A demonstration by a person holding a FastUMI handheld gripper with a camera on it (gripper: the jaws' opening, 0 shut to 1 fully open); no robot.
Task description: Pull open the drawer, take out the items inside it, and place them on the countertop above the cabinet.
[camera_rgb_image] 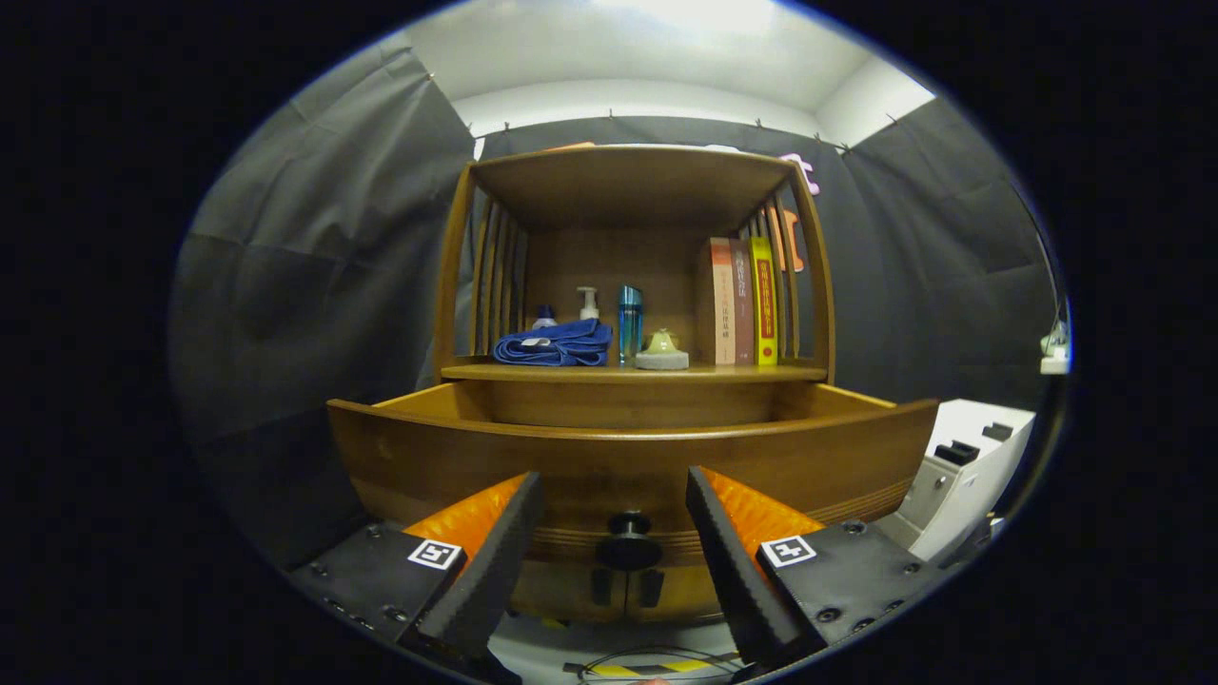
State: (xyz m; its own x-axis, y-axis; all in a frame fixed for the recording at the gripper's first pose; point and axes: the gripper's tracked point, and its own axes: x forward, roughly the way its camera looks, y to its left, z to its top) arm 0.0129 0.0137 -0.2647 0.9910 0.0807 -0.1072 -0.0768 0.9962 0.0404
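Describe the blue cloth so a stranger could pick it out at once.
Find the wooden cabinet beyond the open gripper. On its countertop, above the pulled-out drawer, the cloth lies folded leftmost. It is the one soft, flat thing; the bottles and books stand upright.

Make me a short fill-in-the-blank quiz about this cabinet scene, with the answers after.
1. The drawer is pulled ____.
2. The gripper has its fingers ____, with the knob between them.
3. On the countertop, the folded towel is ____ in colour.
4. The books stand ____ beside the slats.

Answers: open; open; blue; upright
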